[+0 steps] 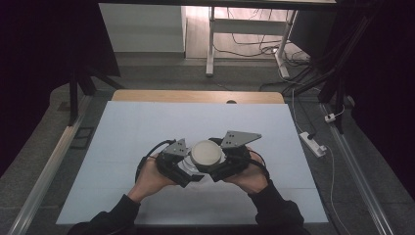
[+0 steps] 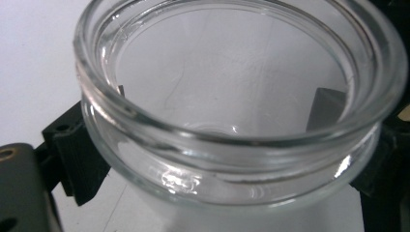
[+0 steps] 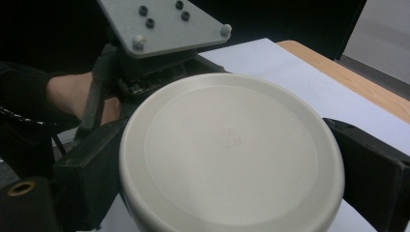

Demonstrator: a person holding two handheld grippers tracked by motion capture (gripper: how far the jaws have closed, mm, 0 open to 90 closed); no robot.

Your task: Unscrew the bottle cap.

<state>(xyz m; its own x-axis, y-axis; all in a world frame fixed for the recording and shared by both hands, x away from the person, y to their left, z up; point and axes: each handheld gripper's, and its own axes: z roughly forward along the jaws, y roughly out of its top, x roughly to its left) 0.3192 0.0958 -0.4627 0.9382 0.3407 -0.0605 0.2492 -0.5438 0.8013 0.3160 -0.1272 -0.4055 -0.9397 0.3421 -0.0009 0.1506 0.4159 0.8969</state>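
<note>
A clear glass jar (image 2: 232, 96) sits clamped between the black jaws of my left gripper (image 2: 227, 159), its wide mouth uncovered and facing the camera. My right gripper (image 3: 232, 179) is shut on a round cream lid (image 3: 232, 154), one jaw on each side of its rim. In the high view both grippers meet at the middle of the table. There the lid (image 1: 206, 152) lies just right of and above the jar (image 1: 188, 167), between the left gripper (image 1: 177, 164) and the right gripper (image 1: 229, 159). Whether lid and jar touch I cannot tell.
A pale blue-white mat (image 1: 147, 127) covers the table, whose wooden far edge (image 1: 195, 96) shows beyond it. A white power strip (image 1: 313, 143) and cables lie on the floor to the right. The left gripper's grey plate (image 3: 159, 24) rises behind the lid.
</note>
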